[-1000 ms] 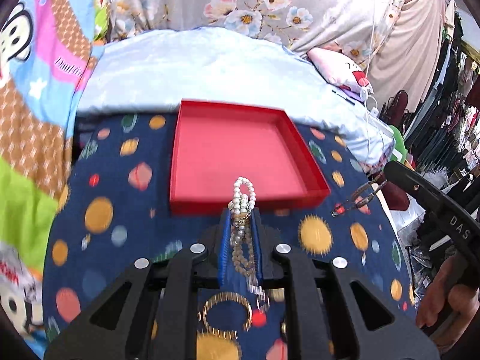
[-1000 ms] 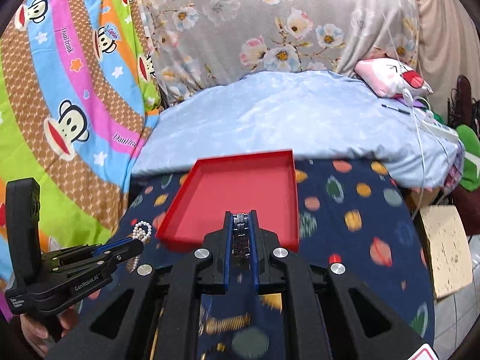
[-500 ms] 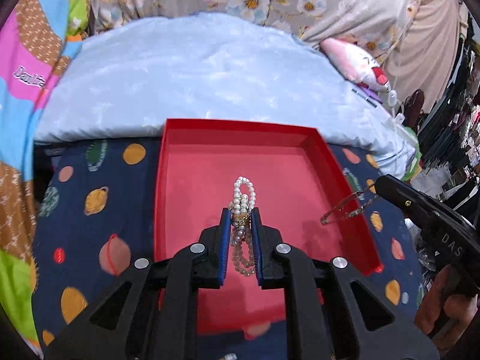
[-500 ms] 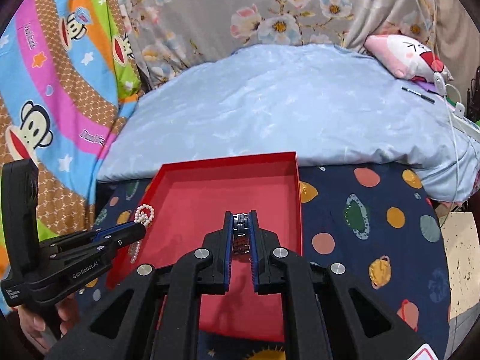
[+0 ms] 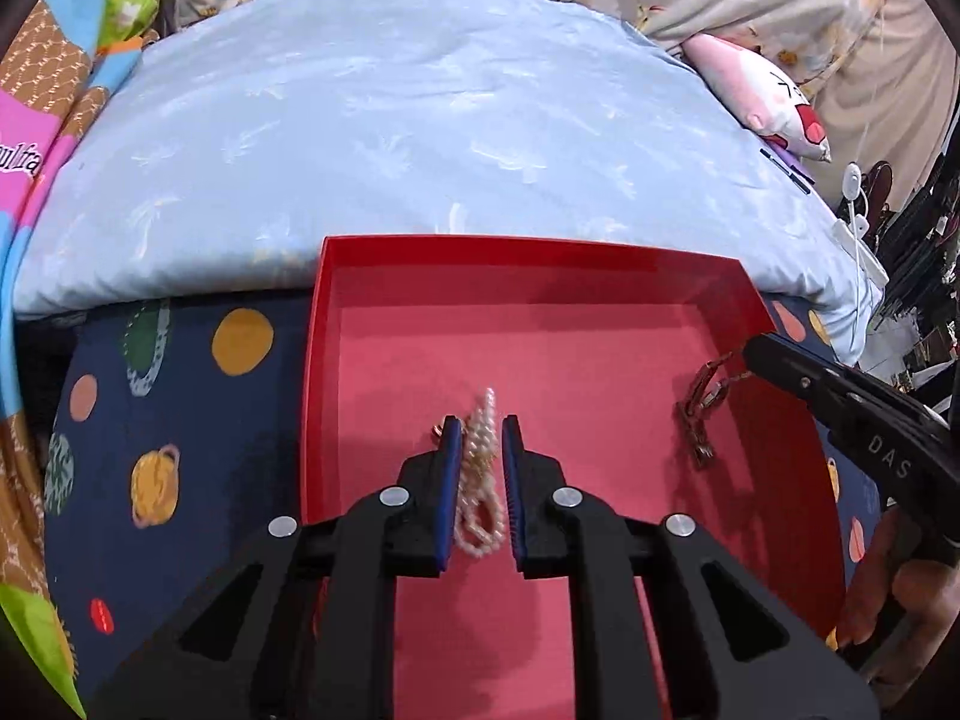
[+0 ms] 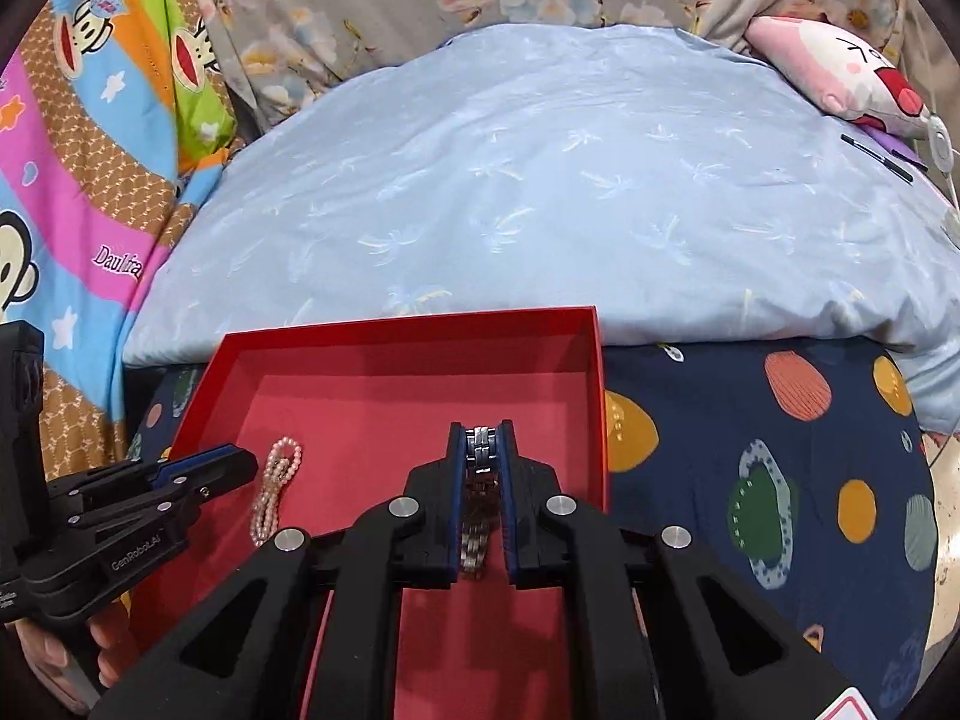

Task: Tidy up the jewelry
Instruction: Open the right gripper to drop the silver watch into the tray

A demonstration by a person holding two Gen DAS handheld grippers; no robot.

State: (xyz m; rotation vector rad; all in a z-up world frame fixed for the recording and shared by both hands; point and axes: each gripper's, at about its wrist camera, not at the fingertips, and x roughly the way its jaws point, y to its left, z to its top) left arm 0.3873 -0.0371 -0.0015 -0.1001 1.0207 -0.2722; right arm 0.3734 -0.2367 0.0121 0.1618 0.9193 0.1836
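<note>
Jaws of the left gripper (image 5: 480, 420) clamp a pearl bracelet (image 5: 478, 480); the right gripper (image 6: 480, 427) clamps a metal watchband (image 6: 478, 498). Both hang inside the red tray (image 5: 312, 360), clear of its walls.

Both views are bright and evenly lit, with soft indoor light falling from above. Colours are saturated and nothing is blown out. On the floor of the red tray (image 5: 600, 360) shadows are soft-edged: a dim band lies under its far wall, and blurred dark patches spread beneath the gripper bodies near the tray's front. The tray's inner walls look darker than its floor. Focus is sharp at the tray and softens slightly toward the frame edges. Fisheye distortion bends the tray's straight rims (image 6: 414, 321) and bulges the pale blue bedding (image 6: 540, 180) behind it into a dome. Black vignette fills the corners.
</note>
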